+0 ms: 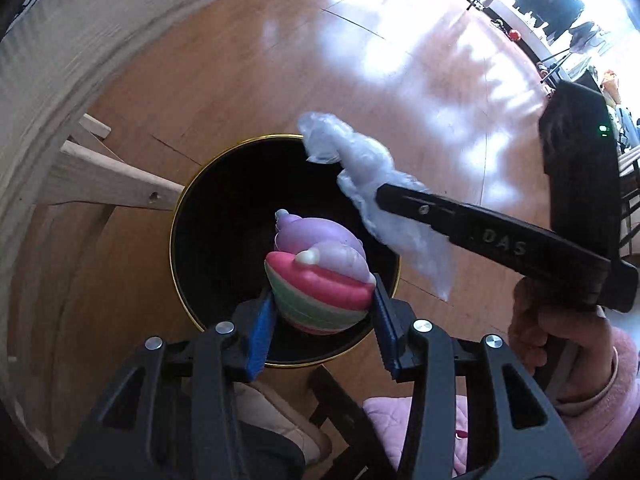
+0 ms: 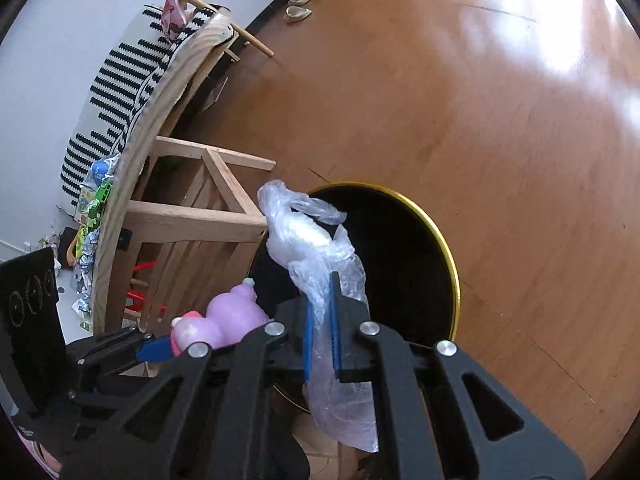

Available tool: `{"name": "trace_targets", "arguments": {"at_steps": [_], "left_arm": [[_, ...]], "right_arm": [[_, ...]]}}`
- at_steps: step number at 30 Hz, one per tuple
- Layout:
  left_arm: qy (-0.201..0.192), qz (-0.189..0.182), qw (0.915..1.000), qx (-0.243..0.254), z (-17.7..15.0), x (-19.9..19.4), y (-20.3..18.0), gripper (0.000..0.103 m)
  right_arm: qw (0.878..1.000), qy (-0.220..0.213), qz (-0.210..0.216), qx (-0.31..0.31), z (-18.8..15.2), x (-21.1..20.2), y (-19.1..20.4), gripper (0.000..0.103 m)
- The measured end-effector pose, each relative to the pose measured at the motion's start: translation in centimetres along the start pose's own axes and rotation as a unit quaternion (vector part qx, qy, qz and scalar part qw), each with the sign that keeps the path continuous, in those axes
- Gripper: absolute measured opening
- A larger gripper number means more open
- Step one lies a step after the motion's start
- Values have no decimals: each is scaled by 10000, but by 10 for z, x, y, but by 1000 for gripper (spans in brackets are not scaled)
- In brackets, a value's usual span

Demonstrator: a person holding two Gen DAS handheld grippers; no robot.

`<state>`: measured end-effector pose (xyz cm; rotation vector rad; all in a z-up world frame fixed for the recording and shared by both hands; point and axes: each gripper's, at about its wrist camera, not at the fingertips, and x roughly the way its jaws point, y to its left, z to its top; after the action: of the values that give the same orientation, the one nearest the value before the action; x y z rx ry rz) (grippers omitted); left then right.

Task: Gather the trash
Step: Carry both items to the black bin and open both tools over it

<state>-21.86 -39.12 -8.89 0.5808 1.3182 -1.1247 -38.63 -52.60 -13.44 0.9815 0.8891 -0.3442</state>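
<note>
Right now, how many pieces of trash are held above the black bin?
2. A pink and purple squishy toy sits between the left gripper's pads. A crumpled clear plastic bag is pinched in the right gripper. The black bin interior is dark, so more may be hidden.

Both wrist views look steeply down along their fingers, close above the black bin (image 1: 224, 216) on wood floor (image 2: 480, 120). Shared: bin, table frame (image 2: 208, 200), each other's gripper.

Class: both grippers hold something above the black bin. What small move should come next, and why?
Probably open the left gripper: its squishy toy already hangs over the bin mouth, so it should drop in. The right gripper, shut on the plastic bag, can follow.
</note>
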Motion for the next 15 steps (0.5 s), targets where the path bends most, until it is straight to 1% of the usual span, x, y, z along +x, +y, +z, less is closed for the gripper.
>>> {"name": "trace_targets", "arguments": {"at_steps": [3,4,5,6,7,8,9,10,11,13,15], "left_arm": [[17,0,10000,-17,0,5,-1,44],[24,6,10000,4,0,5,-2,47],[46,14,10000,42,0,5,-3,53],[57,13,10000,59,-1,5,-4,58],[35,3,10000,58,-1,6,-5,77],[-90,44,9999,39,-3,1,-5,91],[-191,69,9998,28,-4,-3,-5,92],[-306,65,9995,11,-4,-8,-5,92],[-415,4,9991,-10,-5,-15,-5,92],[-622,-55,9980,-65,-6,-30,-4,92],[-1056,-57,9943,-128,-4,-63,-2,92]], "right_arm": [[9999,38,68,70,5,4,0,8],[9999,46,116,89,6,3,-4,8],[9997,59,185,115,7,4,-3,8],[9994,-23,282,220,8,-1,-5,12],[9992,-66,295,267,10,-4,-5,21],[9991,-89,280,316,12,-7,-6,61],[9982,-199,326,472,14,-13,-8,96],[9963,-442,402,614,14,-21,-11,97],[9961,-545,313,615,15,-26,-11,97],[9968,-713,13,372,16,-35,-4,97],[9959,-863,-206,154,14,-41,3,97]]}}
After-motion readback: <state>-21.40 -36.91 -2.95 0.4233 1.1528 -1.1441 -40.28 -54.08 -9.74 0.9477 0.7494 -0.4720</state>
